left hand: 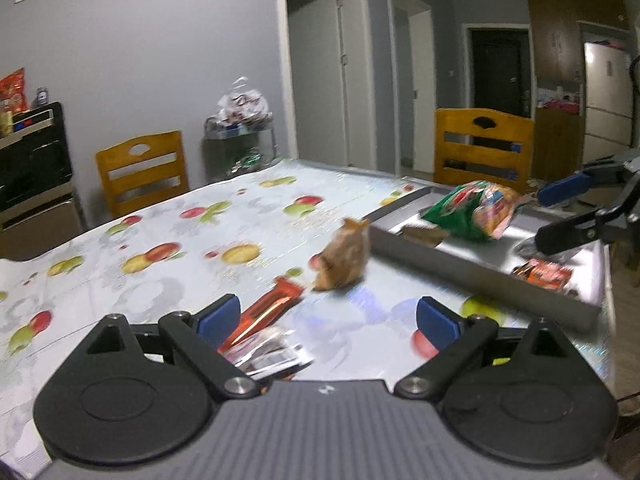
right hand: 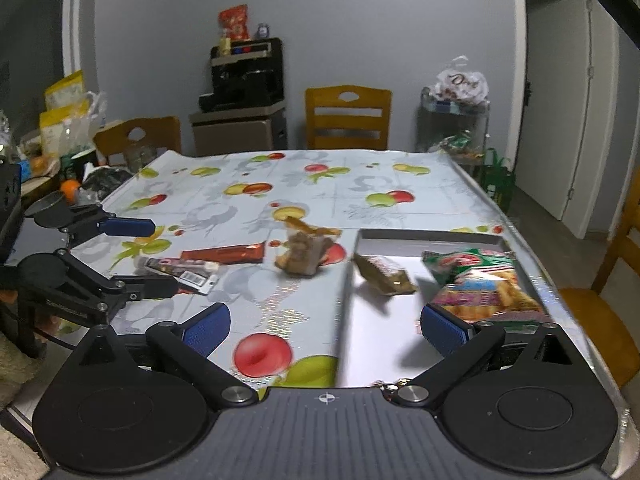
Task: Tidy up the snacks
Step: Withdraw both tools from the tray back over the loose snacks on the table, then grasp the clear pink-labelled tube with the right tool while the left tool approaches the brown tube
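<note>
Red-foil snack bar [left hand: 266, 312] lies on the bench just ahead of our left gripper [left hand: 328, 322], fingers apart, long axis slanting up-right; right gripper [right hand: 326, 328] hangs empty, fingers spread, over the tray [right hand: 400, 236]

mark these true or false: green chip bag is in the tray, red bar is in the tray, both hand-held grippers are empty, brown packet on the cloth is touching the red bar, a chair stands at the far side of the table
1. The green chip bag lies in the tray. True.
2. The red bar is in the tray. False: it lies on the tablecloth, outside it.
3. Left hand-held gripper and right hand-held gripper are empty. True.
4. The brown packet touches the red bar. False: a gap separates them.
5. A chair stands at the table's far side. True.
</note>
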`<state>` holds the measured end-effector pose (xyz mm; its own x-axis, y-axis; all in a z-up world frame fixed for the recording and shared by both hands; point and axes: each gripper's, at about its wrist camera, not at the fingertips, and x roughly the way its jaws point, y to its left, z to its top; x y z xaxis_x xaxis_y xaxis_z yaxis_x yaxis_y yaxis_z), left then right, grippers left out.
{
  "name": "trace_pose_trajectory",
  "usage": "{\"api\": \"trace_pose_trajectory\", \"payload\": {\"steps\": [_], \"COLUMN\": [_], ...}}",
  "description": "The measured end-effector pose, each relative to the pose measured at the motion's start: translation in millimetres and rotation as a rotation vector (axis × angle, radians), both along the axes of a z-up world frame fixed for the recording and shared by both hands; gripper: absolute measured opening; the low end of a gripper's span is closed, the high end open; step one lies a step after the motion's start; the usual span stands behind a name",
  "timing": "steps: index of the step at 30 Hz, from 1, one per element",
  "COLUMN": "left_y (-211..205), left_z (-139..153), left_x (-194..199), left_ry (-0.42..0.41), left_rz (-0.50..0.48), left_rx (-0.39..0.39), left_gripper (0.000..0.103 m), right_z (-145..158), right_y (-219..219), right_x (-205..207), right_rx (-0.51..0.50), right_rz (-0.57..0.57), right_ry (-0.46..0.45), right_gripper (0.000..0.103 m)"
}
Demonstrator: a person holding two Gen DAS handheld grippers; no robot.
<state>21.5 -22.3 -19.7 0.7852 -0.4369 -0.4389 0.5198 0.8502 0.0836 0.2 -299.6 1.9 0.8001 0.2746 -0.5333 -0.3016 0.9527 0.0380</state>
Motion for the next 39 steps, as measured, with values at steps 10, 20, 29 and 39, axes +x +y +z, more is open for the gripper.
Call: {"api": "trace_pose_trajectory", "payload": {"steps": [10, 20, 29, 39], "left_y": [38.8, 81.2, 93.0, 92.8], "left_z": [-2.5, 5.5, -31.5, -31.6], "left_x": [12.7, 53.5, 69.4, 66.0], "left_ry": [0.007, 0.036, 0.149, 0.156], "left_rz": [0.142, 0.353, 0.391, 0.417], "left_rx": [0.008, -0.099, -0.072, -0.064], "left_gripper": [0.096, 0.097, 0.097, 0.097], "right_z": [-5.4, -17.2, -37.7, -47.5], "right_y": [50.2, 111.9, 143.6, 167.0], "right_x": [22.6, 63.3, 95.7, 120.2], "right_rx": [0.025, -0.011, -0.101, -0.134], "right_rz": [0.1, 0.189, 0.201, 0.203], "right_ry": [0.011, 0.028, 0.083, 0.099], "right_gripper": [0.103, 0.1, 0.083, 0.076]}}
